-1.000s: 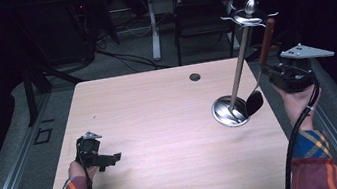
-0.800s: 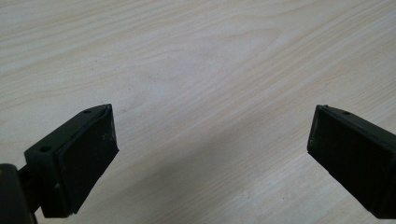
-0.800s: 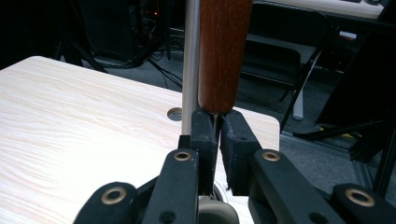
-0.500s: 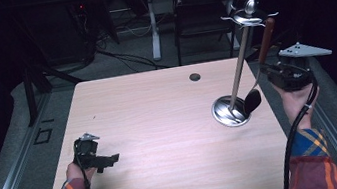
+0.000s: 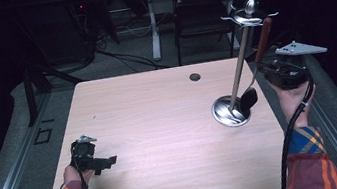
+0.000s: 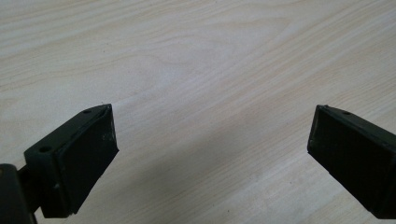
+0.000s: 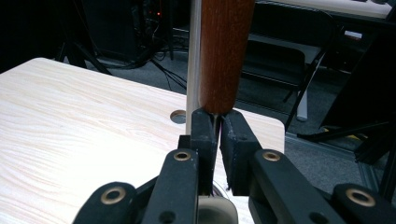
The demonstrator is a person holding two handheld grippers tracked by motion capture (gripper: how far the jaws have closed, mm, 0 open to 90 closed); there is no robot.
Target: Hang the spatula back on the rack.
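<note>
A metal utensil stand [image 5: 241,68] with a round base [image 5: 230,111] and hooks at its top stands on the right side of the wooden table [image 5: 161,126]. My right gripper [image 5: 259,66] is at the table's right edge, shut on the thin metal neck of a utensil just below its brown wooden handle [image 5: 263,40]. The utensil's black head [image 5: 248,100] hangs down by the stand's base. In the right gripper view the pads [image 7: 205,135] pinch the neck under the handle [image 7: 224,51], with the stand's pole [image 7: 194,56] right behind. My left gripper [image 5: 108,161] is low over the front left of the table, jaws wide apart [image 6: 212,140] with nothing between them.
A round cable hole [image 5: 194,77] is near the table's far edge. A dark chair [image 5: 200,14], white table legs and cables stand on the floor beyond. Grey rails run along both sides of the table.
The left gripper has crept slightly toward the table's near edge. The right gripper and the utensil sit as before.
</note>
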